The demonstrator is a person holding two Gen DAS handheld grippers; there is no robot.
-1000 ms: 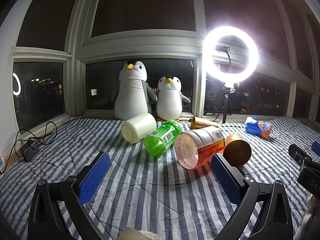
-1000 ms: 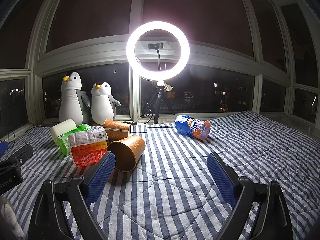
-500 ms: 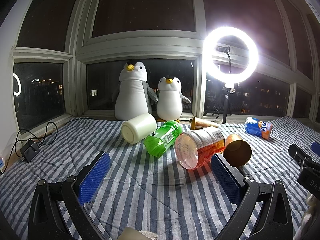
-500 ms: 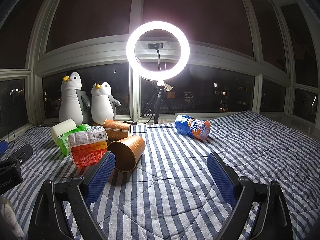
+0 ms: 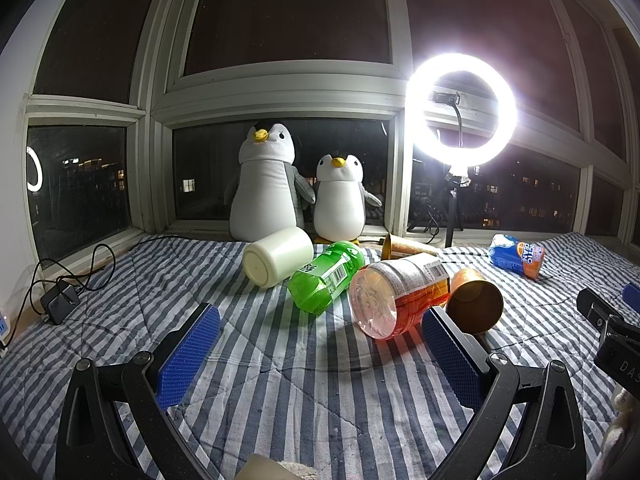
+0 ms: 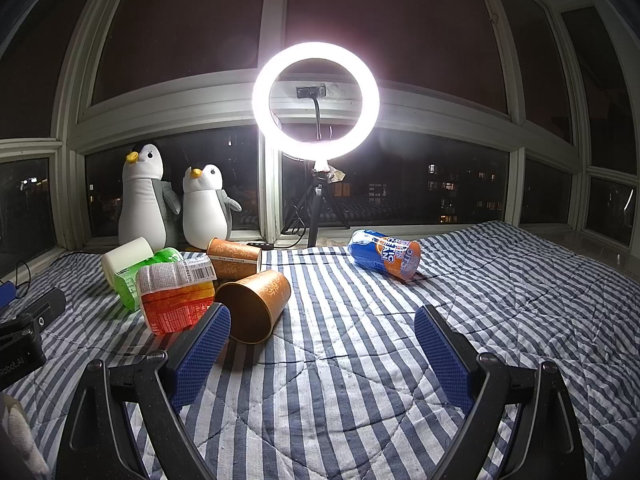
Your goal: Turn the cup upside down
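Note:
Several cups lie on their sides on the striped quilt (image 5: 304,392). A cream cup (image 5: 276,255) and a green cup (image 5: 326,278) lie left of centre, and an orange-labelled clear cup (image 5: 396,298) lies to their right. Behind it are a gold paper cup (image 5: 474,300) (image 6: 252,306), a second gold cup (image 6: 234,256) and a blue cup (image 6: 384,254) farther right. My left gripper (image 5: 320,348) is open, just short of the orange-labelled cup. My right gripper (image 6: 322,340) is open, its left pad (image 6: 202,354) beside the gold cup's mouth. Neither holds anything.
Two plush penguins (image 5: 266,188) (image 5: 340,198) stand on the window sill. A lit ring light (image 6: 316,100) on a tripod stands behind the cups. A charger and cable (image 5: 60,302) lie at the far left. The other gripper's body (image 5: 612,336) shows at the right edge.

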